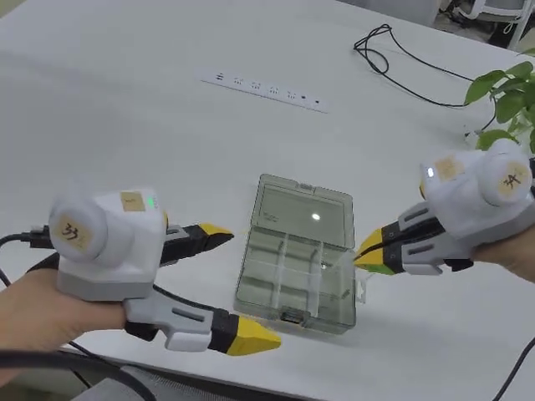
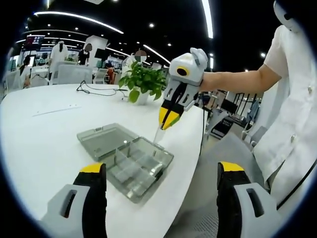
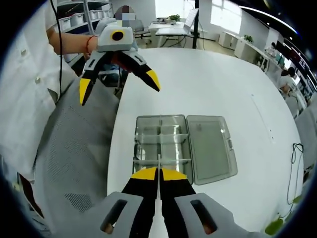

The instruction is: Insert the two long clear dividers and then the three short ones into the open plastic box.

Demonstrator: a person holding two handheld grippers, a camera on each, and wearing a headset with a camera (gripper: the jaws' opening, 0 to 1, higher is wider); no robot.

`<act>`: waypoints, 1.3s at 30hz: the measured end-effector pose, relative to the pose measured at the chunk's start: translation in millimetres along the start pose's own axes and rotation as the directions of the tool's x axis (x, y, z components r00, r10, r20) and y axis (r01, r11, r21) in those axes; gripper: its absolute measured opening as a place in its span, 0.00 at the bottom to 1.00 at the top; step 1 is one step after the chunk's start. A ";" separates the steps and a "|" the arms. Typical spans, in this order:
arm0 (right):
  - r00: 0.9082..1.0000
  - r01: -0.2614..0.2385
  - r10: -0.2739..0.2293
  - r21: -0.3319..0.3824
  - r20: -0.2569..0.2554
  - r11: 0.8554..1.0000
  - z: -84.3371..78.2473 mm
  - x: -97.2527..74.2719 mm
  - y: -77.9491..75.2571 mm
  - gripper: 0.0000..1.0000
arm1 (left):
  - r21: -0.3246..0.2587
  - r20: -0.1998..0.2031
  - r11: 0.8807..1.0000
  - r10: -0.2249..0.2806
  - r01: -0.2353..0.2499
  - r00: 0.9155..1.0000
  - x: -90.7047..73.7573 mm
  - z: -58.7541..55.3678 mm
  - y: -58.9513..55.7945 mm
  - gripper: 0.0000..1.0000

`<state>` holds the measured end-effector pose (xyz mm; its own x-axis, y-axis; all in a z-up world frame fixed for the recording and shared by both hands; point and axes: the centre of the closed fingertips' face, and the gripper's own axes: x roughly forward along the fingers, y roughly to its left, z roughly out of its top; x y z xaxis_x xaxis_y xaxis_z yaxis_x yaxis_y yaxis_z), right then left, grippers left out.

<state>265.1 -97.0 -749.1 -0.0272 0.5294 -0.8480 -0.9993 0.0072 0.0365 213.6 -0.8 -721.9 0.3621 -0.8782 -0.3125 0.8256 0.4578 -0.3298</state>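
The open clear plastic box (image 1: 269,304) lies near the table's front edge with its lid (image 1: 303,210) folded back flat. Clear dividers stand inside it and split it into compartments. My right gripper (image 1: 364,251) is shut on a thin clear divider (image 1: 351,267), held edge-down over the box's right side. In the right gripper view the divider (image 3: 158,161) runs up from the shut gripper (image 3: 158,173) to the box (image 3: 136,144). My left gripper (image 1: 234,284) hovers open to the left of the box, holding nothing. The left gripper view shows its jaws wide apart, facing the box (image 2: 148,179) and the right gripper (image 2: 168,119).
A white power strip (image 1: 263,89) lies farther back on the white table (image 1: 125,125). A black cable (image 1: 401,58) loops at the back right next to a green plant (image 1: 506,92). The table's front edge runs just below the box.
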 end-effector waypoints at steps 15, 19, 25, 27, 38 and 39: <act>0.999 -0.016 0.016 -0.012 -0.038 1.000 -8.4 15.9 -6.0 0.03 | -0.014 -0.003 1.000 0.007 -0.007 1.000 -1.3 -4.0 1.2 1.00; 0.999 -0.021 0.020 -0.010 -0.042 1.000 -9.5 17.1 -6.2 0.03 | -0.016 -0.001 1.000 0.008 -0.008 1.000 -1.0 -4.2 1.8 1.00; 0.999 -0.023 0.023 0.004 -0.037 1.000 -10.1 18.6 -7.3 0.03 | -0.018 0.002 1.000 0.007 -0.007 1.000 -0.8 -3.8 1.6 1.00; 0.999 -0.024 0.023 -0.002 -0.040 1.000 -10.5 19.3 -6.7 0.03 | -0.018 0.002 1.000 0.007 -0.007 1.000 -0.8 -3.9 1.5 1.00; 0.999 -0.029 0.029 -0.005 -0.040 1.000 -13.0 22.4 -6.6 0.03 | -0.023 0.003 1.000 0.008 -0.008 1.000 -1.0 -5.2 0.5 1.00; 0.999 -0.029 0.028 -0.006 -0.040 1.000 -13.2 22.4 -6.7 0.03 | -0.024 0.004 1.000 0.008 -0.008 1.000 -0.9 -5.3 0.5 0.99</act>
<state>270.8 -96.3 -775.4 -0.0563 0.4952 -0.8670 -0.9983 -0.0133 0.0573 211.4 0.9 -726.5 0.3702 -0.8750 -0.3118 0.8122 0.4678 -0.3486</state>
